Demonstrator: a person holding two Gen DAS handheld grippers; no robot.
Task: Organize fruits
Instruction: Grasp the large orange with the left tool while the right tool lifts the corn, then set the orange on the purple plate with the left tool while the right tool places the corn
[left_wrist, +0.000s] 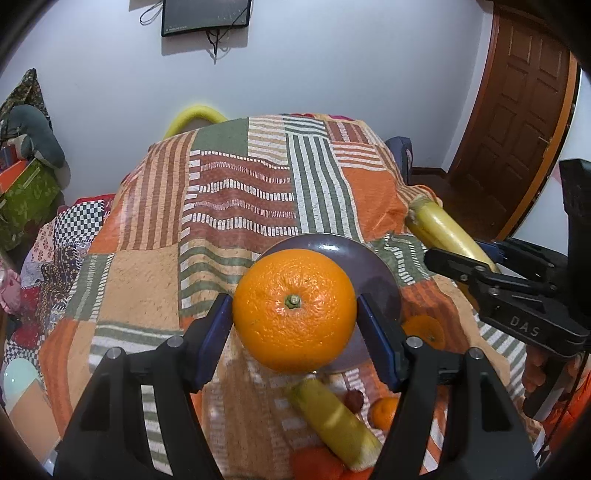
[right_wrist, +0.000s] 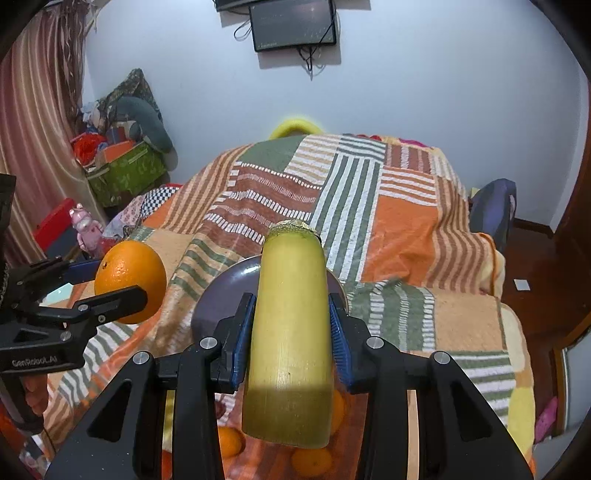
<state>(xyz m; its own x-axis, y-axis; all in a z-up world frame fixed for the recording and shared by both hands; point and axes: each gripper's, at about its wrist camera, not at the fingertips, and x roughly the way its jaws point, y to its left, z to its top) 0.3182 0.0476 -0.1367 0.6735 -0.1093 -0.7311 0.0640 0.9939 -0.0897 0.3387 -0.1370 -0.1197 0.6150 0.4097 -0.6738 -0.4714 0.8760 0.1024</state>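
My left gripper is shut on a large orange and holds it above the near side of a dark purple plate. My right gripper is shut on a yellow-green cut stalk piece, held lengthwise over the plate. The right gripper with its stalk shows at the right of the left wrist view. The left gripper with the orange shows at the left of the right wrist view. Another stalk piece and small oranges lie on the cloth below.
A patchwork striped blanket covers the table. A small orange lies right of the plate, and a red fruit near the lying stalk. More small oranges lie under the right gripper. A green box stands at the back left.
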